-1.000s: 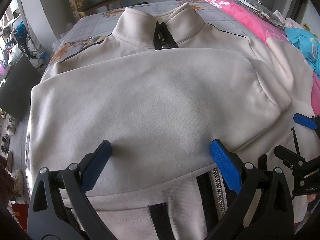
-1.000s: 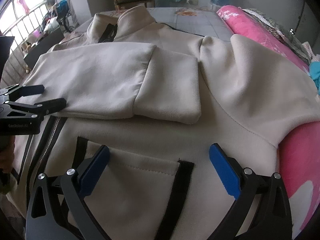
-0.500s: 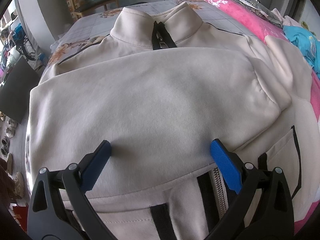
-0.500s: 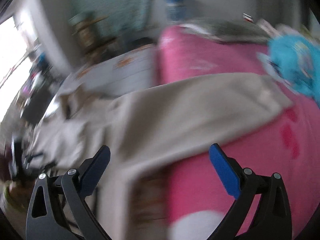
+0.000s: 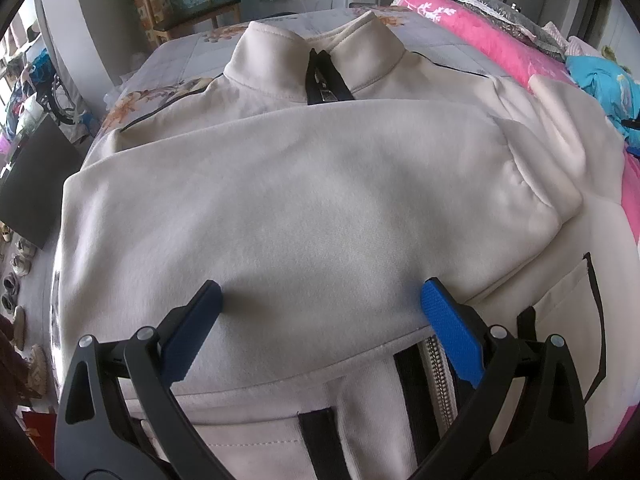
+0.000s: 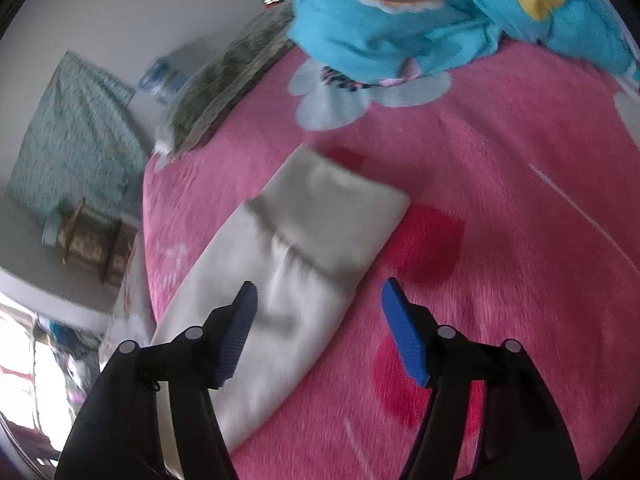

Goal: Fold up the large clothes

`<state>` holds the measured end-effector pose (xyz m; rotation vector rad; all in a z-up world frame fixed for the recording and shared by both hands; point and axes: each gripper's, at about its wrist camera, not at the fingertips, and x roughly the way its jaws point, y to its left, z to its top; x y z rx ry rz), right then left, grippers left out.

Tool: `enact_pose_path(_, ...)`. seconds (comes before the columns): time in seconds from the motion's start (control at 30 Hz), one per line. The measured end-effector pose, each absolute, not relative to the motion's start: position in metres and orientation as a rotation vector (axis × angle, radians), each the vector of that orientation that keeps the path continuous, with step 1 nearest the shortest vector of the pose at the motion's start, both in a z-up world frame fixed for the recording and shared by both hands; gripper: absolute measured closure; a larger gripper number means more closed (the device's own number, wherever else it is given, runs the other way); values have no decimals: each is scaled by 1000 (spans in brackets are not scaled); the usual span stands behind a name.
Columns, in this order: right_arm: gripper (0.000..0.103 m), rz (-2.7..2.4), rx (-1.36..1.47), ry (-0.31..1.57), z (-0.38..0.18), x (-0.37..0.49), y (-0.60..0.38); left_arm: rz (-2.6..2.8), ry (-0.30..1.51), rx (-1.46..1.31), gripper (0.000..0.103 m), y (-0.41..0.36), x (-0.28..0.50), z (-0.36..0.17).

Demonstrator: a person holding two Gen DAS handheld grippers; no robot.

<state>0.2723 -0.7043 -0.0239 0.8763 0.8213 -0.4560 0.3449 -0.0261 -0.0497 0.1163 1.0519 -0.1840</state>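
Folding looks barely begun: one sleeve (image 5: pixel 320 200) lies across the jacket (image 5: pixel 280 76). The other sleeve (image 6: pixel 312 240) sprawls on the pink blanket (image 6: pixel 480 200). Left gripper (image 5: pixel 320 320) and right gripper (image 6: pixel 316 320) gape, empty.

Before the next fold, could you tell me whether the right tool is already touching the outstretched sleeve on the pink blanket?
Cannot tell. In the right wrist view the open right tool sits over the sleeve, but looking down its fingers shows neither contact nor gap.

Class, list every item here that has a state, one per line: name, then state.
Jacket: flat on the bed, front up, one sleeve folded across the chest.
Zipper: closed along the part that shows.
Other sleeve: stretched out on the pink blanket, unfolded.
Left claw: open, over the folded sleeve.
Right claw: open, at the unfolded sleeve's cuff.
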Motion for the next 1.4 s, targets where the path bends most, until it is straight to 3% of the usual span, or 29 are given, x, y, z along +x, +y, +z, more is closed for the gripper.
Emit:
enact_pose_path(0.37, 69, -534, 947, 775, -41, 278, -728, -183, 1029, 115, 6, -27, 343, -50)
enact_pose_path(0.43, 81, -548, 960, 766, -44, 275, -731, -183, 1025, 115, 6, -26, 342, -50)
enact_pose_path(0.57, 93, -567, 952, 759, -39, 273, -732, -183, 1018, 115, 6, -26, 341, -50)
enact_pose_path(1.0, 95, -553, 681, 669, 52, 278, -679, -189, 1001, 118, 6, -25, 340, -50)
enact_pose_path(1.4, 95, -307, 461, 549, 161, 277, -552, -194, 984, 118, 6, -25, 336, -51)
